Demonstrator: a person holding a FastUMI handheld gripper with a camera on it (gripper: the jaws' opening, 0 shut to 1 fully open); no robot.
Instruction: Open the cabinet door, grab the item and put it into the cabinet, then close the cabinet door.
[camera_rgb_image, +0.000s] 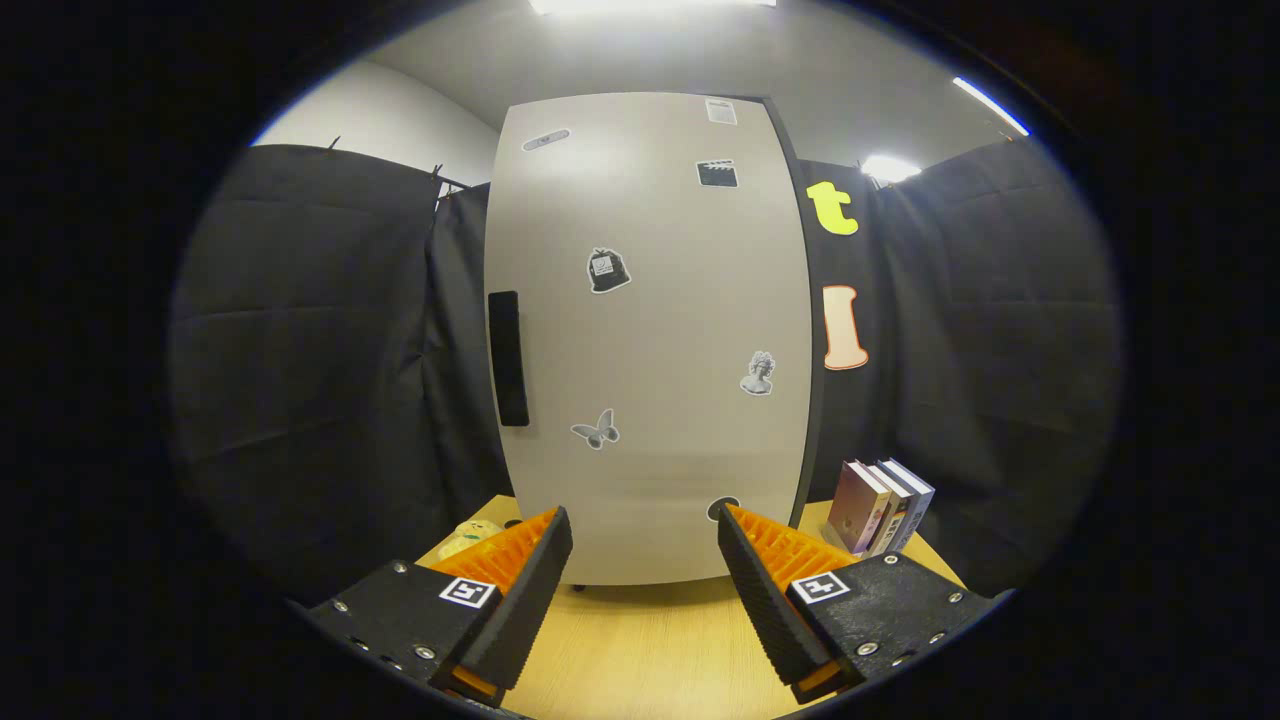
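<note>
A: Straight ahead of the gripper (645, 560), beyond the fingertips: a tall pale cabinet (650, 330) standing on the wooden table (650, 650), door shut flat across the whole front. Inside hidden, so contents impossible to tell.

B: Handle?

A: Dark vertical handle (508, 358) near the door's edge on the left-finger side, well above fingertip height. Small stickers scattered over the door face: a butterfly (596, 430), a bust (759, 374), a few more higher up.

B: Gripper state?

A: Fingers spread wide apart, nothing between them but bare tabletop and the foot of the cabinet. No contact with anything.

B: Item to be stowed?

A: Just past the left finger, a pale yellowish soft-looking item (470, 537) lying on the table beside the cabinet's lower corner, partly hidden behind the finger. Exact kind hard to tell.

B: Anything else on the table?

A: Beyond the right finger, a short row of books (880, 505) standing upright, just beside the cabinet's other side.

B: Room to move?

A: Open strip of tabletop between fingertips and cabinet base. Black cloth wall (320, 340) close on both sides and behind.
</note>
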